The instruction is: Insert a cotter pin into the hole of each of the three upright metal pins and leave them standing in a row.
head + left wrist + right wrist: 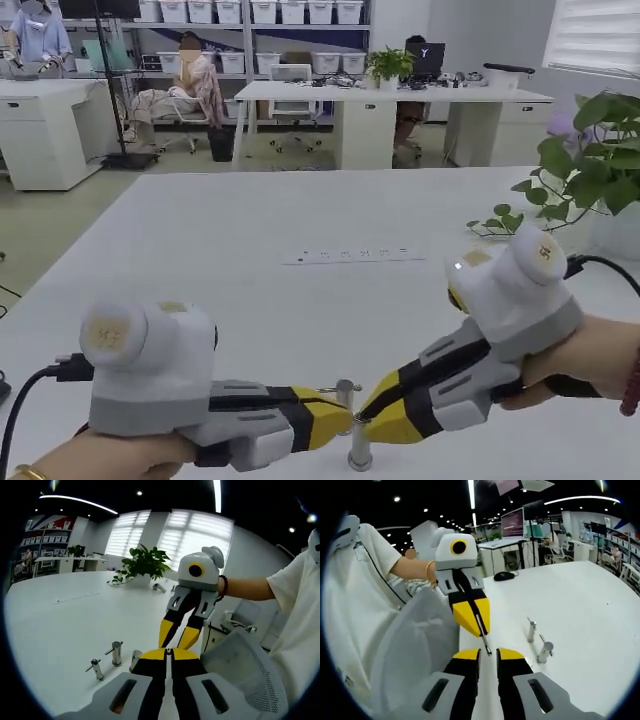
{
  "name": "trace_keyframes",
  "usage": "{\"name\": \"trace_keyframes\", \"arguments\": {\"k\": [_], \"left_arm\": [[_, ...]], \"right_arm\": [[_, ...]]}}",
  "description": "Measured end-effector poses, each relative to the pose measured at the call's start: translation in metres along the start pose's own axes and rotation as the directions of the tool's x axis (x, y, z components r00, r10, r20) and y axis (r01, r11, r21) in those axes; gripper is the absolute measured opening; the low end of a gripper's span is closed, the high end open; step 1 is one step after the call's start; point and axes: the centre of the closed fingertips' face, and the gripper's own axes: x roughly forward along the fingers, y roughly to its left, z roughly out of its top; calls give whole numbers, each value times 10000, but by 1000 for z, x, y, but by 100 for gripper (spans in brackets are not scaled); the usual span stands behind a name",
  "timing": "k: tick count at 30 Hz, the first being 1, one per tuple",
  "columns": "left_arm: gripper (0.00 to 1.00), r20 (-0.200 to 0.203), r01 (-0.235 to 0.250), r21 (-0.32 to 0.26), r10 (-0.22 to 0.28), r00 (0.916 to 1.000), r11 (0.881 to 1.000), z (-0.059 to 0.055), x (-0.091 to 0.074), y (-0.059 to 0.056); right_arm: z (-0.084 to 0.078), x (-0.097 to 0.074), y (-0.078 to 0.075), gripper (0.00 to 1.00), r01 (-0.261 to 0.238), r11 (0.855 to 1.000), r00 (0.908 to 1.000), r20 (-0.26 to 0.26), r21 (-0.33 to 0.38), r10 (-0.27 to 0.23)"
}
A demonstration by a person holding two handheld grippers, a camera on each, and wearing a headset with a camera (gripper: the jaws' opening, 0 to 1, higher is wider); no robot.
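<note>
The left gripper (345, 416) and right gripper (368, 412) have pale grey bodies, black jaws tipped yellow and black cables (62, 369), and the person wears a white sleeve (294, 589), a gold bangle (25, 472) at seven o'clock and red beads (632, 385) at four o'clock.

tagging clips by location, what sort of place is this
Likely an open-plan office or lab workspace: shelves of white storage bins line the back wall, a long white desk carries a monitor, and a person sits at another desk.
</note>
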Motion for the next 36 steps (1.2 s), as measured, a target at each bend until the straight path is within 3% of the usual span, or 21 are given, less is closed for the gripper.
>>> {"name": "trace_keyframes", "arguments": {"k": [21, 30, 36], "left_arm": [[0, -461, 734, 609, -707, 9964, 9954, -9, 2, -11], [1, -583, 742, 685, -703, 9958, 9949, -14, 3, -13], [2, -420, 289, 688, -261, 9988, 9972, -12, 4, -6]], "right_arm": [[-10, 6, 12, 6, -736, 9973, 9972, -159, 3, 736], [-14, 8, 15, 4, -643, 9940, 9966, -574, -880, 594], [-12, 7, 9, 4, -250, 9922, 9969, -768, -1219, 157]]}}
